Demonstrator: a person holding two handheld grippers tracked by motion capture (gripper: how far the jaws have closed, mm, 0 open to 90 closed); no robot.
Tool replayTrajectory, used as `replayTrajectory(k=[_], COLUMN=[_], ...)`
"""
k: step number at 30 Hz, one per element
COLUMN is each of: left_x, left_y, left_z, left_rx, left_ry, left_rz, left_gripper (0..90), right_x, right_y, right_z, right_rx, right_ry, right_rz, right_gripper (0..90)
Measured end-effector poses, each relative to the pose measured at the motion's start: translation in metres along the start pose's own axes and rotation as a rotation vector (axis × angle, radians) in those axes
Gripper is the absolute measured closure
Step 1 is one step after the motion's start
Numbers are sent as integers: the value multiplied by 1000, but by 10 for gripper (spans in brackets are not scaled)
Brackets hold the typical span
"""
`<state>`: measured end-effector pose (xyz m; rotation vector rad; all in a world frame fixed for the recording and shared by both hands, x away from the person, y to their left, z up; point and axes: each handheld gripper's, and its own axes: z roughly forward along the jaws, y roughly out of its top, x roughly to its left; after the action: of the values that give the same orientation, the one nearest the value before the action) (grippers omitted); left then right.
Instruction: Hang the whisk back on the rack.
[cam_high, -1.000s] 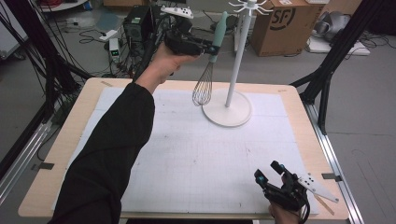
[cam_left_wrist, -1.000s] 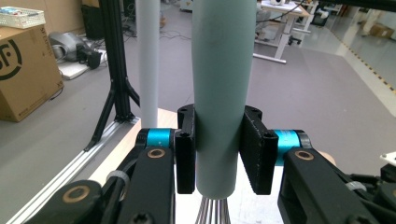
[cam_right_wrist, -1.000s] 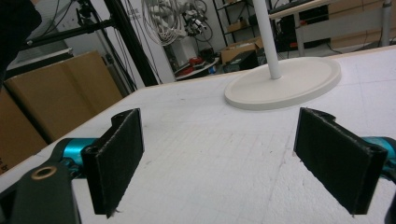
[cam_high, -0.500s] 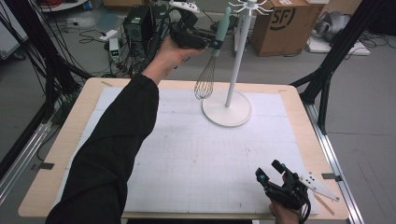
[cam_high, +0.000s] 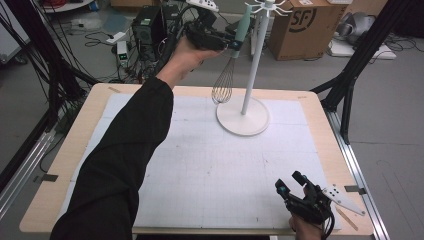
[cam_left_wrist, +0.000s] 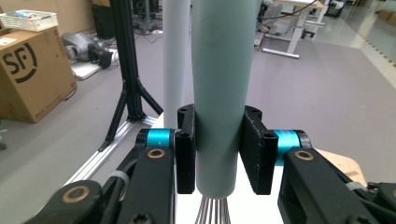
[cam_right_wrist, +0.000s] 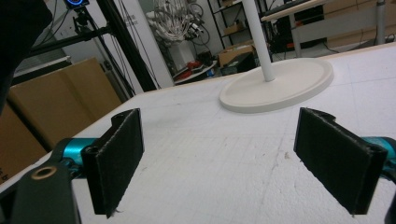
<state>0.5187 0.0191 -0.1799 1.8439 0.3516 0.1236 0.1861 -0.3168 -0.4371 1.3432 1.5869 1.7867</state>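
Behind the worktop (cam_high: 60, 165), at upper centre, the left gripper (cam_high: 227, 41) clenches the whisk (cam_high: 230, 65) handle beside the stand (cam_high: 250, 75), hanging not yet done, while the right gripper (cam_high: 295, 187) rests with jaws released at lower right.

A wire whisk (cam_high: 226, 75) with a pale green handle hangs upright beside the white stand's pole

The whisk (cam_high: 226, 75) has shiny metal wires and a matt, smooth pale-green plastic handle (cam_left_wrist: 223, 93). The stand (cam_high: 243, 116), at its 3 o'clock, looks smooth matt white. The table (cam_high: 75, 150) shows a pale wood edge under a rough white mat (cam_high: 220, 170).
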Motion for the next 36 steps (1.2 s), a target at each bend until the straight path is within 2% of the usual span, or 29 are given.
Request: replayTrajectory(k=[10, 13, 19, 25, 31, 36], left_x=[-1, 1, 3, 2, -4, -1], left_y=[9, 9, 10, 11, 13, 13], left_z=[13, 18, 22, 18, 22, 23], left_rx=[23, 42, 32, 45, 65, 70], left_ry=[6, 24, 31, 72, 101, 149], left_rz=[6, 4, 0, 2, 3, -28], left_gripper=[691, 690, 690, 690, 690, 690], right_x=[-2, -3, -5, -6, -5, -5], right_y=[1, 1, 1, 1, 2, 2], right_z=[-2, -3, -3, -4, -4, -6], right_rx=[-10, -13, -16, -18, -24, -27], right_ry=[-5, -4, -8, -2, 0, -7], right_rz=[8, 12, 26, 36, 35, 40], right_gripper=[148, 148, 148, 148, 148, 148])
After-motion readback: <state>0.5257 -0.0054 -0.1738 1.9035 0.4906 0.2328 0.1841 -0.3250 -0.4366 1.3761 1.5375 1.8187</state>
